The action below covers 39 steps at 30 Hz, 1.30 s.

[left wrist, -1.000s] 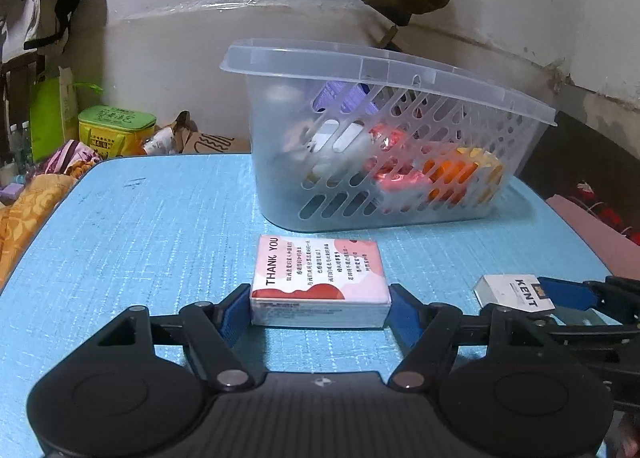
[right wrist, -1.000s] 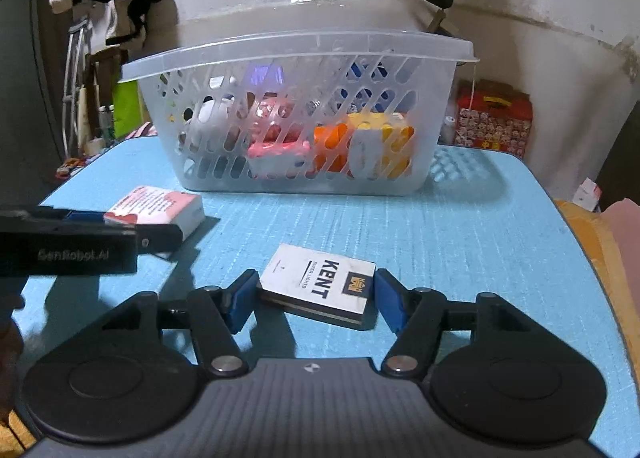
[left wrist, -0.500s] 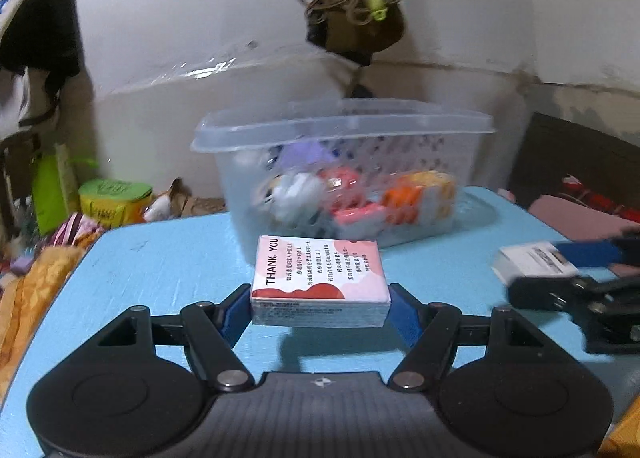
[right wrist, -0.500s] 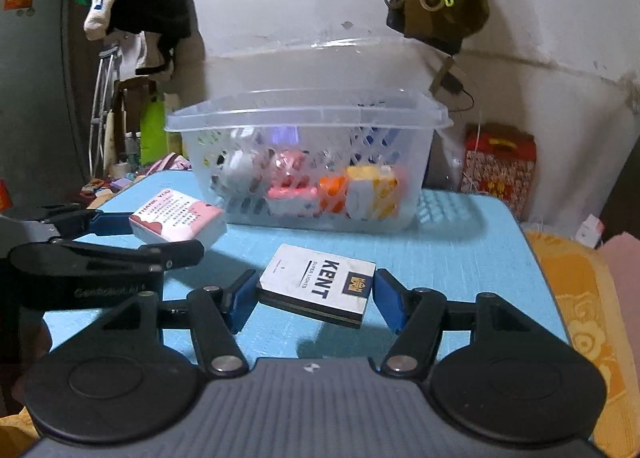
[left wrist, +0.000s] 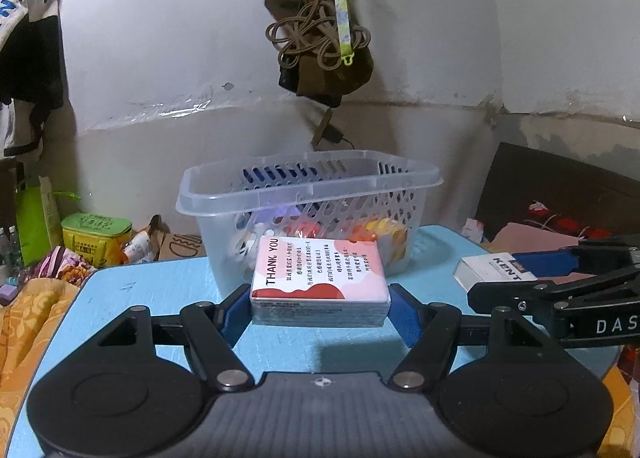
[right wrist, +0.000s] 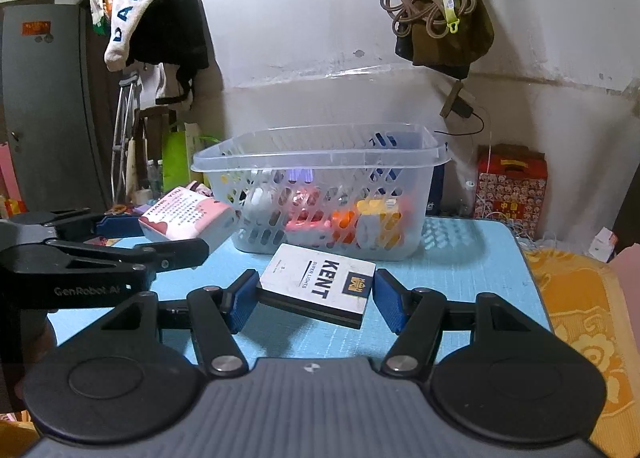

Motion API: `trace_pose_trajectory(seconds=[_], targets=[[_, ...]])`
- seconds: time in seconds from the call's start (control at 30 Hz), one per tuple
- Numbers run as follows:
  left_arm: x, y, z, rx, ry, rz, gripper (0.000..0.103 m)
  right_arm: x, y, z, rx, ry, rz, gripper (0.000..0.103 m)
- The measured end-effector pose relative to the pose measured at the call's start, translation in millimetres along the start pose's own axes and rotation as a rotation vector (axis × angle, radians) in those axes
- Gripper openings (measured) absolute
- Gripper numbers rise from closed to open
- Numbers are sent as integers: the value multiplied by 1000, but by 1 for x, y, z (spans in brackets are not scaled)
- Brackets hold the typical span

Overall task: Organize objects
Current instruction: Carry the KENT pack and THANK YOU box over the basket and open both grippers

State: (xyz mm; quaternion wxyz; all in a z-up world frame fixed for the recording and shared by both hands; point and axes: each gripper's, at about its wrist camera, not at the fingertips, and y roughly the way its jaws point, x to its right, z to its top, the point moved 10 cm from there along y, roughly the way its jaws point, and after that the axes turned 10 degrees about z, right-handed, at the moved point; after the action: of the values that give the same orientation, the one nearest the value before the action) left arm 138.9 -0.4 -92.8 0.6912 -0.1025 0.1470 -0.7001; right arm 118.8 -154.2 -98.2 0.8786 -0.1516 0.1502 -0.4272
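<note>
My left gripper point(left wrist: 320, 308) is shut on a pink and white "THANK YOU" box point(left wrist: 320, 278) and holds it above the blue table point(left wrist: 160, 290), in front of the clear plastic basket point(left wrist: 308, 181). My right gripper point(right wrist: 314, 298) is shut on a white KENT cigarette pack point(right wrist: 320, 284), also lifted off the table. The basket point(right wrist: 320, 161) holds several colourful items. The left gripper with its box point(right wrist: 184, 213) shows at the left of the right wrist view. The right gripper with the pack point(left wrist: 492, 270) shows at the right of the left wrist view.
A green tin point(left wrist: 96, 234) and clutter lie beyond the table's left edge. A red gift box point(right wrist: 512, 185) stands behind the table at the right. A bag with cords point(left wrist: 324, 57) hangs on the wall above the basket. Orange cloth point(right wrist: 580, 298) lies to the right.
Both grippers have lifted their boxes off the table and risen, so the basket now appears lower and farther, with its open top visible.
</note>
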Motion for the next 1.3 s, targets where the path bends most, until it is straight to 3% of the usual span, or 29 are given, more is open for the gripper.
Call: trace_pose_trajectory(seconds=[0.37,0.63,1.0,1.2,1.3], targets=[[-7,-12,19,48,-32,-23,75,2,-4,15,45,22,46,65],[-24,0,25,27,-85,-33,74,20,-1,24,75,45,36,65],[-52,-18,87,98,-154,-16,75,28,-21,83,190,65,3,65],[-42,-8,129,91,-123,-3,75,18,2,129,221,-57,-27,65],[-41,7,148,87,-137,4,75,21,23,146,193,-56,-3,65]])
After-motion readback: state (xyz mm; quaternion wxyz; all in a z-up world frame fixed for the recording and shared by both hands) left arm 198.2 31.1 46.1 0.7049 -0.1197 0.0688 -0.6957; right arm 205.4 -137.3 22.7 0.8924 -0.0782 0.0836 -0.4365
